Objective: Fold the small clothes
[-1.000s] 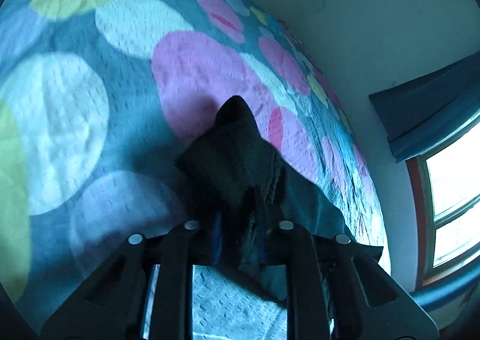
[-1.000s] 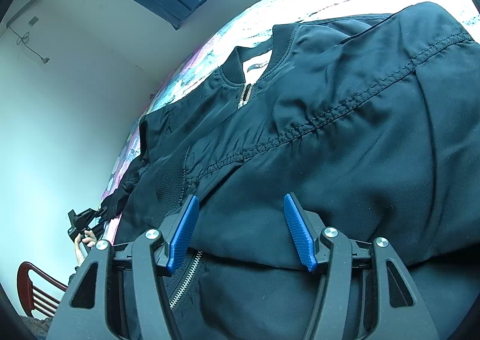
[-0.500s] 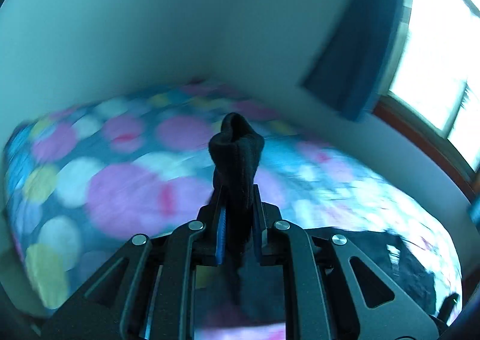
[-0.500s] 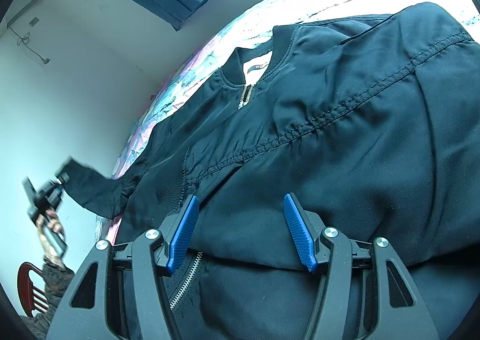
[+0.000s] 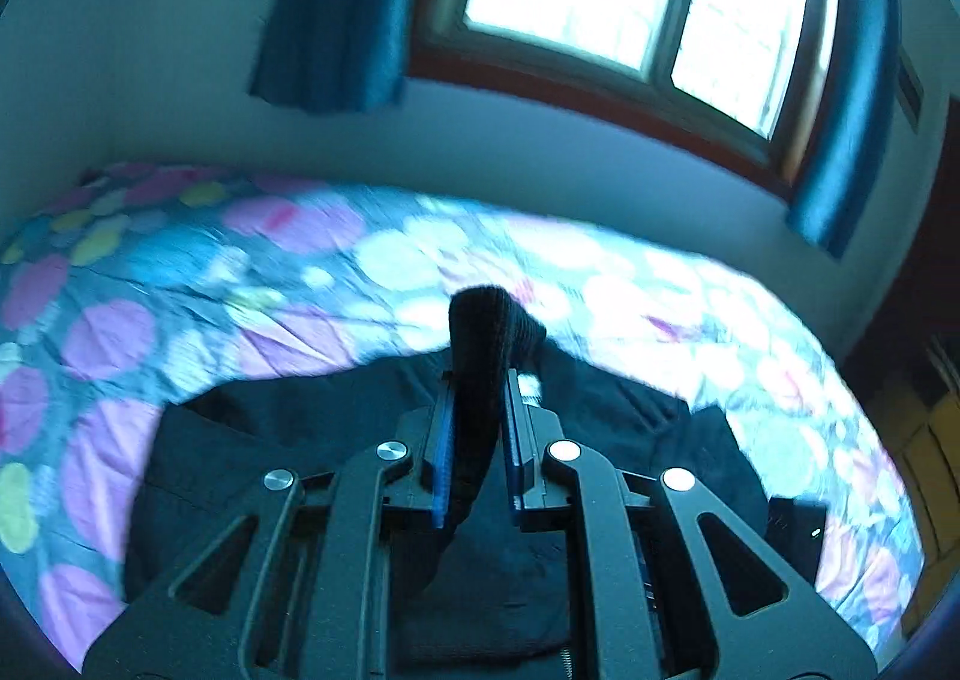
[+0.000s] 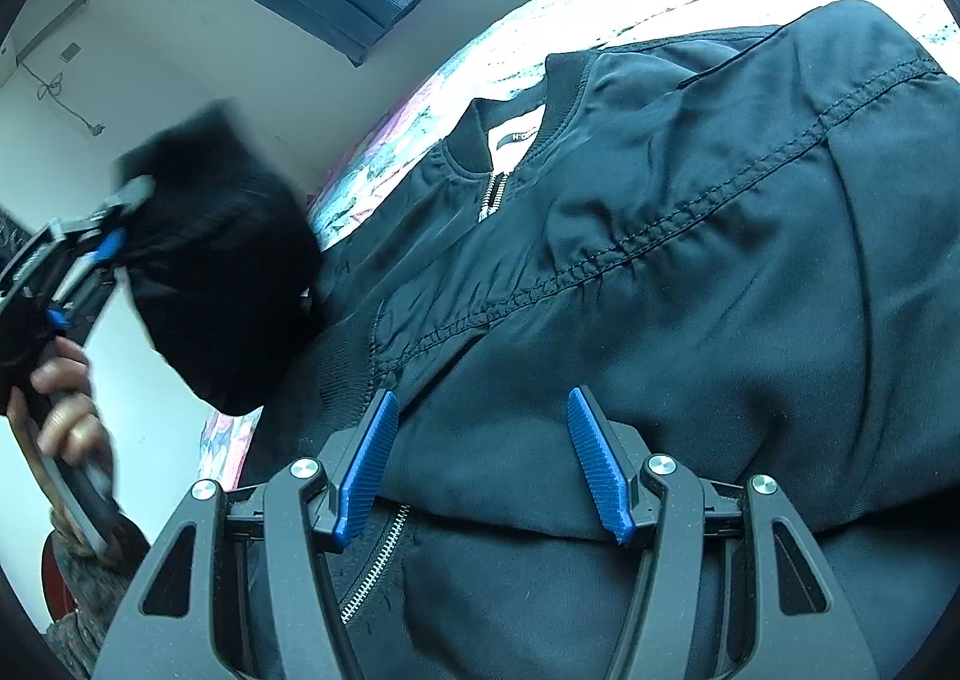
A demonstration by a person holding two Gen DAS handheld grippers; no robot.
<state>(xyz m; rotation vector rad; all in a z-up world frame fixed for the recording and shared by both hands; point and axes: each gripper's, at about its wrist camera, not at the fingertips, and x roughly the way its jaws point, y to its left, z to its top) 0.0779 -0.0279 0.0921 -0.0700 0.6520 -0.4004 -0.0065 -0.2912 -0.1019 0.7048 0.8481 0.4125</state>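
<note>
Jacket (image 6: 690, 260) spread flat on bed (image 5: 240, 284), collar toward 11 o'clock in right wrist view. Sleeve cuff (image 5: 480, 356) lifted at 9 o'clock, clamped in left tool (image 5: 477, 422). Right tool (image 6: 480, 464) parted over hem, gripping nothing, nearer the body.
</note>
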